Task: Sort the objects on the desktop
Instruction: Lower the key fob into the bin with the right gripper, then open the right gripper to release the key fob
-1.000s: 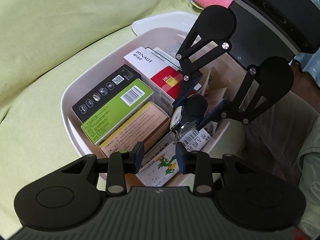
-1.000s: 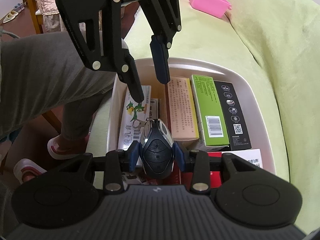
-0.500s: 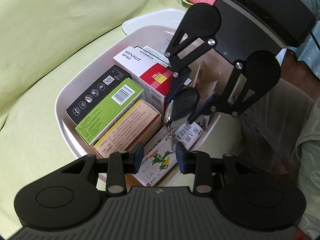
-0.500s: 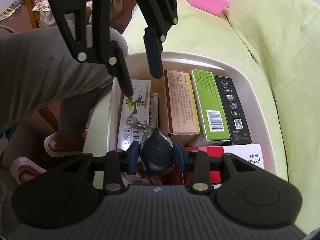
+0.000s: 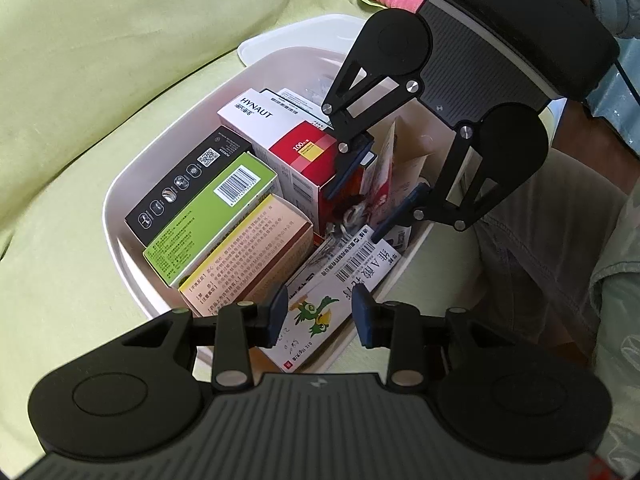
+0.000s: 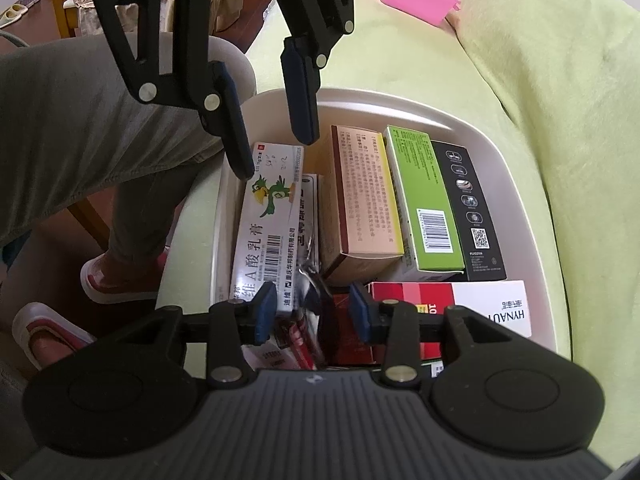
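1. Green cushion (image 5: 80, 80) carries a white bin (image 5: 120, 200). The left gripper (image 5: 320, 312) hovers over the bin's near end, jaws wide and holding nothing.
2. Left of those jaws and beyond them, a black box (image 5: 188, 184), a green box (image 5: 208, 220) and a peach box (image 5: 248, 264) stand on edge side by side. Packing them this way likely saves room and leaves a slot free.
3. Directly under and between the left jaws lies a flat box with a parrot (image 6: 268, 224). It runs lengthwise away from them toward the right gripper (image 6: 312, 316).
4. Ahead of the left jaws stands a red and white box (image 5: 288, 148), just beside one finger of the right gripper.
5. The right gripper's jaws are spread wide and grip nothing. The key (image 6: 318, 320) sits below their gap, in the slot between the parrot box and the red and white box, clear of both pads.
6. Its metal ring (image 5: 352, 216) points toward the left jaws. The dark body is blurred, so its exact tilt is unclear, but its long axis seems to run along the slot, parallel to the boxes.
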A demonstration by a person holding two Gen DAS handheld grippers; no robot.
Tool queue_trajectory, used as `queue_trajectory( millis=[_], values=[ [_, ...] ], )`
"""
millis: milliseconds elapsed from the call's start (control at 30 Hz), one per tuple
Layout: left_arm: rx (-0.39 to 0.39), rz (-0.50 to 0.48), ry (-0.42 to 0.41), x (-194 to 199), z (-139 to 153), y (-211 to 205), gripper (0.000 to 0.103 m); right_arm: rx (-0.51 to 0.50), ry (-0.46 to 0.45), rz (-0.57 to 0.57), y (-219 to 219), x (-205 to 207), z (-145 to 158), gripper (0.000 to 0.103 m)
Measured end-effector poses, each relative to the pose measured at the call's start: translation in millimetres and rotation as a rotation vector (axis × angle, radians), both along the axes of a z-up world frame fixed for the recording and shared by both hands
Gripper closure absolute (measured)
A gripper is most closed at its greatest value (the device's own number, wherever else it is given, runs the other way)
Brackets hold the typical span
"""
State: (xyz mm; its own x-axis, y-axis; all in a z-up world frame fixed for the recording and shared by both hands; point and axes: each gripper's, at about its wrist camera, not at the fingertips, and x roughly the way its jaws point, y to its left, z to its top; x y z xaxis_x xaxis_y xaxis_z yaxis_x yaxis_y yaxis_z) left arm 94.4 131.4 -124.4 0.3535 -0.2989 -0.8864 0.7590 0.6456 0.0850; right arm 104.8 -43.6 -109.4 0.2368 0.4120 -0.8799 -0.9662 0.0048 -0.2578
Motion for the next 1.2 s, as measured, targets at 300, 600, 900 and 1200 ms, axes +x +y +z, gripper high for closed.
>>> queue_trajectory(
  millis=[300,600,900,1200],
  values=[
    [0.000,0.006,-0.010,-2.6,2.7,-1.3,0.061,0.030,0.000,-0.045,-7.6,-2.4,8.1,0.066],
    [0.001,0.013,-0.037,-8.9,9.8,-7.3,0.052,0.083,-0.007,-0.123,-20.0,-10.4,20.1,0.063],
    [0.009,0.019,-0.066,-20.9,18.5,-18.5,0.048,0.175,-0.014,-0.244,-42.1,-23.7,39.6,0.050],
    [0.010,0.032,-0.114,-26.1,32.6,-32.7,0.031,0.312,-0.016,-0.463,-74.7,-32.6,56.5,0.012]
  ],
)
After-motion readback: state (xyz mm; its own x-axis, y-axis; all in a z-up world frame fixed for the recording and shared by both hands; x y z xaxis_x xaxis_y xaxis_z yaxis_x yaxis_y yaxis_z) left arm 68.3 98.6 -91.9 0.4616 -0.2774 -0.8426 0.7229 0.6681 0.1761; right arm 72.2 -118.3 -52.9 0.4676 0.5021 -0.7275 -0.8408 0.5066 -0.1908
